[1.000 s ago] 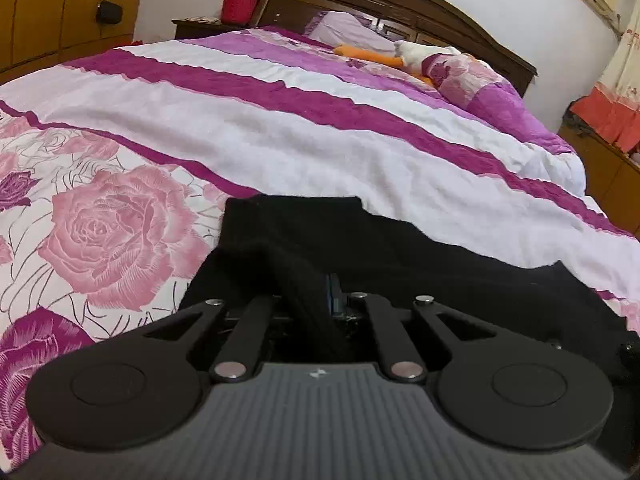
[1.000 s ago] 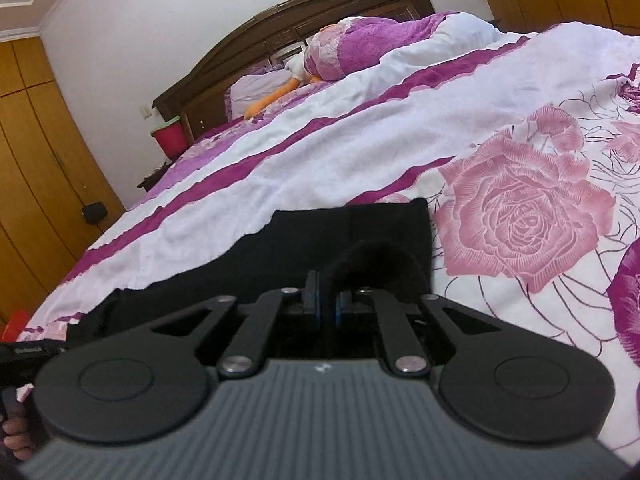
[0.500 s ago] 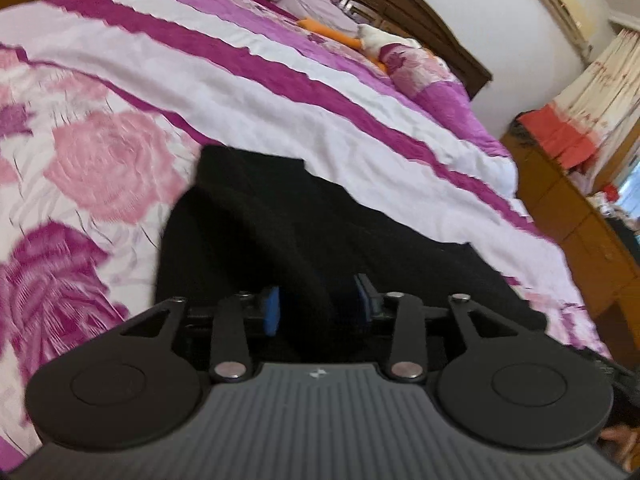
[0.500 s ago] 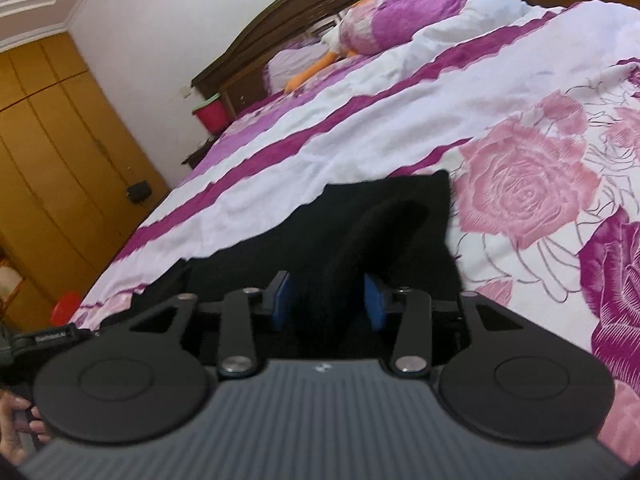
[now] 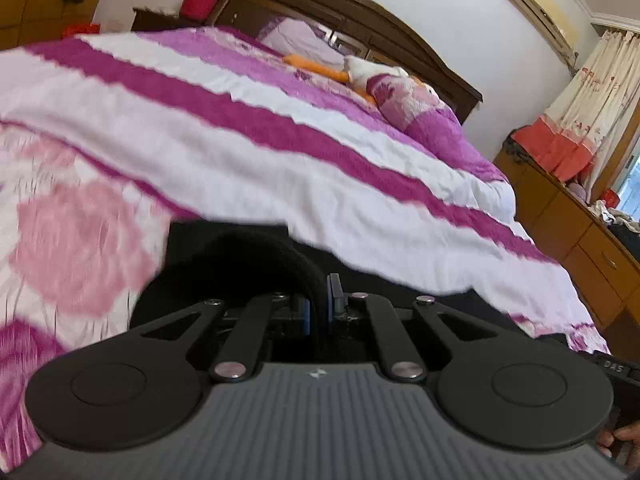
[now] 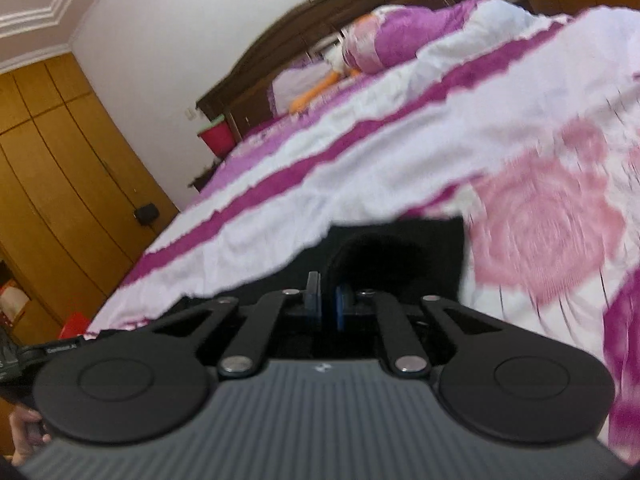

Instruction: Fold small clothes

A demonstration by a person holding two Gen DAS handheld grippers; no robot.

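A black garment (image 5: 224, 256) lies on the bed with the pink and purple floral cover (image 5: 280, 160). My left gripper (image 5: 317, 308) is shut on a raised fold of the black cloth near its left end. In the right wrist view the same black garment (image 6: 400, 248) shows, and my right gripper (image 6: 329, 304) is shut on a raised fold near its right end. Both views are blurred by motion. The rest of the garment is hidden under the grippers.
A dark wooden headboard (image 5: 360, 8), pillows and an orange and white plush toy (image 5: 332, 70) are at the far end. A red bucket (image 5: 198, 0) stands on the nightstand. A wooden dresser (image 5: 580, 232) is on the right, wooden wardrobes (image 6: 52, 184) on the left.
Both grippers were shut, opened around the cloth half a second ago, and have closed on it again. Both have lifted, pulling the folds of cloth up.
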